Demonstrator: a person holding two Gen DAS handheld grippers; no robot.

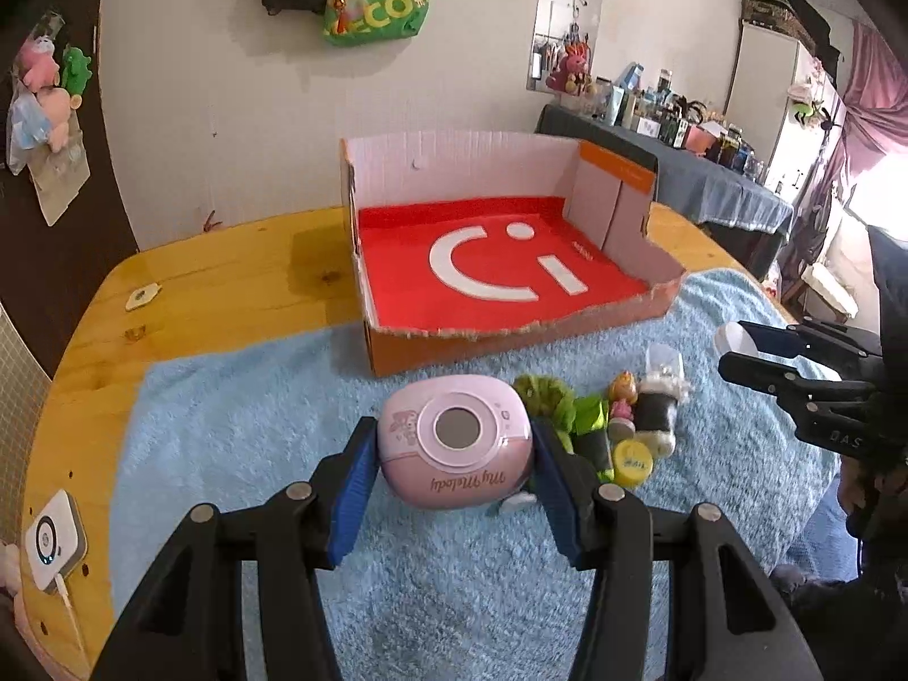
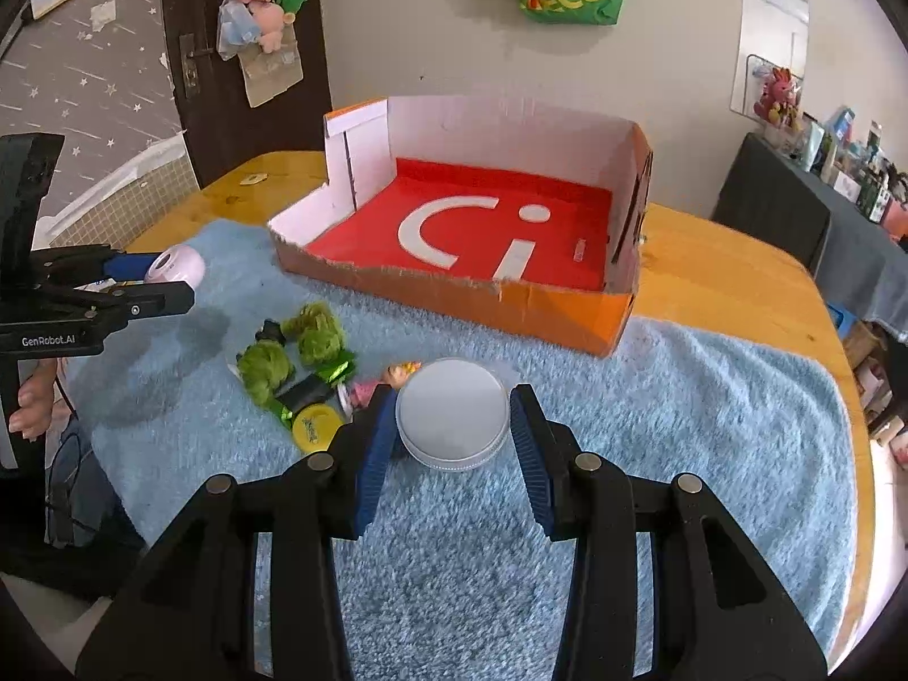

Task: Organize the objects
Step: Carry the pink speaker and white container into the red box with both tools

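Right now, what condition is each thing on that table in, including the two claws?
Left claw: shut on the pink device, lifted off the towel.
Pink device: gripped, window facing the camera.
Right claw: shut on the white round jar.
White round jar: held, lid on.
Cardboard box: open-topped, front wall torn low, nothing visible inside.
Yellow cap: lying on the blue towel.

1. A wooden table (image 1: 227, 284) carries everything.
2. A blue towel (image 1: 255, 425) covers its near part.
3. A cardboard box (image 2: 454, 295) sits partly on the towel.
4. A white charger (image 1: 54, 539) and a small tag (image 1: 142, 296) lie on bare wood.
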